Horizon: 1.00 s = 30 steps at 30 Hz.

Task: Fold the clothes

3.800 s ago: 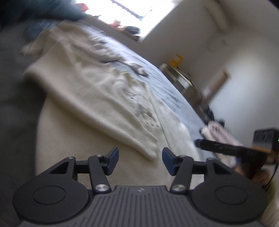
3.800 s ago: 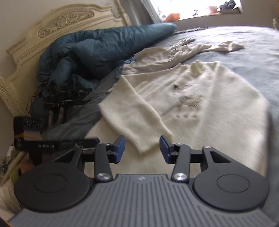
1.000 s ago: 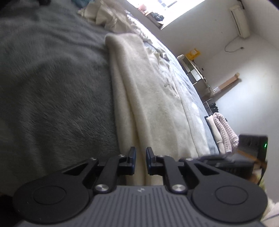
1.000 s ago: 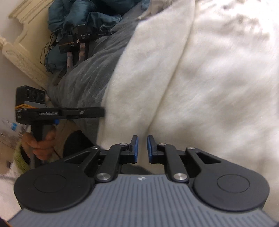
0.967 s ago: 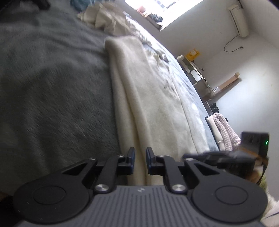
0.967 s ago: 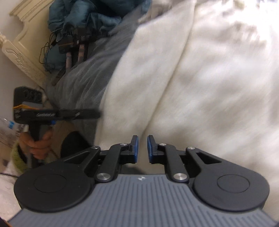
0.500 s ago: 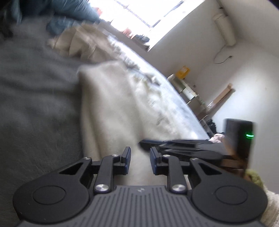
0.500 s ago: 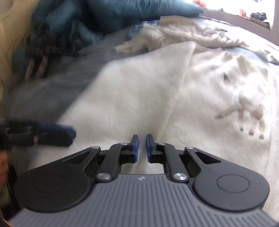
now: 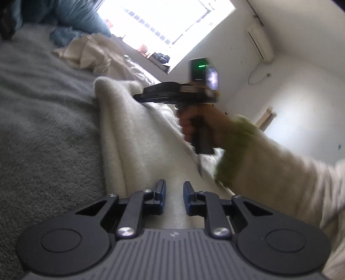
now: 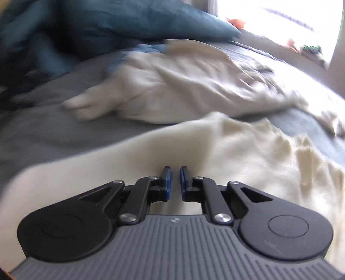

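Note:
A cream knit sweater (image 9: 133, 137) lies in a long folded strip on the grey bed cover (image 9: 43, 118). My left gripper (image 9: 174, 190) sits low over its near end, jaws nearly together with the knit between them. In the left wrist view, a hand (image 9: 194, 120) holds my right gripper (image 9: 138, 98) ahead, its tips at the sweater's raised far end. In the right wrist view, the right gripper (image 10: 173, 178) is shut with a thin gap, and the sweater (image 10: 248, 150) bunches under and in front of it.
A second, crumpled cream garment (image 10: 183, 86) lies farther up the bed, below a dark blue duvet (image 10: 107, 25). The person's cream sleeve with a green cuff (image 9: 280, 172) crosses the right of the left wrist view. A bright window (image 9: 168, 19) is behind.
Both grippers were open 3.8 s ago, then closed on the sweater's edge. The right gripper has since swung forward and up along the sweater, ahead of the left one. The left jaws stand slightly wider.

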Tool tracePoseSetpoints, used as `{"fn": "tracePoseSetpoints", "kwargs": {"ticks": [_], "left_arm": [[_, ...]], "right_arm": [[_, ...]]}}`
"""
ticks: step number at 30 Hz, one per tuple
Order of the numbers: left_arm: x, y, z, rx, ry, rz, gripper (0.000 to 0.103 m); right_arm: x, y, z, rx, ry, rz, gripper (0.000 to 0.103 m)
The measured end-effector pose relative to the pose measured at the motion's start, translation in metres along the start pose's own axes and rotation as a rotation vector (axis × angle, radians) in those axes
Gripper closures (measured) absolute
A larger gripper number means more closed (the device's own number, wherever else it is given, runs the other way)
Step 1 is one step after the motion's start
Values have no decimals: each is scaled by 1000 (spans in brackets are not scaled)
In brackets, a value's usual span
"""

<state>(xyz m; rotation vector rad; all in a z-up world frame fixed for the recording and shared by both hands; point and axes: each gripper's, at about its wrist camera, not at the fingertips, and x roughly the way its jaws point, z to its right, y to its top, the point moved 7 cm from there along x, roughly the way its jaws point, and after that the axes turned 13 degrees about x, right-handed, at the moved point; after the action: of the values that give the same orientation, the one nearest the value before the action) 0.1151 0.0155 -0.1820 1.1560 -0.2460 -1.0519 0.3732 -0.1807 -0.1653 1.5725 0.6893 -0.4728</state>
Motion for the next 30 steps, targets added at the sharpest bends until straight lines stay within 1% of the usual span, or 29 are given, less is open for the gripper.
{"fn": "tracePoseSetpoints", "kwargs": {"ticks": [1, 2, 3, 5, 6, 7, 8, 10, 12, 13, 14, 15, 17, 19, 20, 22, 23, 24, 25, 26, 27, 28, 30], "left_arm": [[0, 0, 1, 1, -1, 0, 83], [-1, 0, 1, -1, -4, 0, 83], [-1, 0, 1, -6, -7, 0, 83], [-2, 0, 1, -18, -13, -1, 83], [-2, 0, 1, -20, -14, -1, 83], [-3, 1, 1, -22, -15, -1, 82], [-3, 2, 1, -23, -15, -2, 82], [-3, 3, 1, -27, -18, -1, 82], [-4, 4, 1, -30, -23, 2, 80], [-6, 4, 2, -28, -27, 5, 79], [-8, 3, 2, -26, -30, 14, 77], [-11, 2, 2, -22, -33, 25, 77], [-22, 5, 6, -1, -44, 71, 76], [-39, 10, 10, 12, -51, 136, 76], [-48, 14, 8, 10, -47, 172, 75], [-64, 24, 0, -5, -27, 231, 69], [-68, 31, -10, -23, -6, 247, 67], [-71, 37, -19, -39, 25, 249, 67], [-67, 45, -30, -43, 63, 226, 67], [-60, 53, -41, -43, 102, 193, 68], [-53, 62, -52, -42, 140, 161, 68], [-42, 68, -62, -41, 151, 128, 68], [-15, 78, -79, -38, 146, 61, 68]], "right_arm": [[6, 7, 10, 39, 1, 12, 97], [10, 14, 19, 64, -20, 26, 95], [10, 20, 24, 64, -68, 36, 90], [3, 27, 30, 63, -117, 41, 89], [-7, 28, 25, 67, -97, 40, 88], [-20, 29, 15, 68, -51, 39, 88], [-35, 28, 1, 61, 9, 29, 88], [-64, 18, -37, 13, 138, -18, 85], [-84, 1, -83, -99, 237, -79, 68], [-91, -9, -106, -168, 269, -107, 63], [-96, -19, -125, -235, 287, -131, 56], [-98, -29, -139, -301, 282, -146, 55], [-101, -48, -162, -427, 259, -174, 55], [-97, -59, -162, -491, 178, -179, 57], [-96, -62, -160, -502, 147, -180, 58], [-98, -62, -150, -431, 154, -192, 68], [-101, -61, -144, -392, 162, -194, 76], [-106, -59, -141, -368, 167, -188, 81], [-110, -58, -139, -350, 173, -176, 84], [-111, -58, -135, -336, 177, -165, 88], [-112, -58, -133, -323, 181, -154, 90], [-113, -58, -130, -309, 185, -142, 90], [-116, -57, -123, -276, 198, -121, 91]]}}
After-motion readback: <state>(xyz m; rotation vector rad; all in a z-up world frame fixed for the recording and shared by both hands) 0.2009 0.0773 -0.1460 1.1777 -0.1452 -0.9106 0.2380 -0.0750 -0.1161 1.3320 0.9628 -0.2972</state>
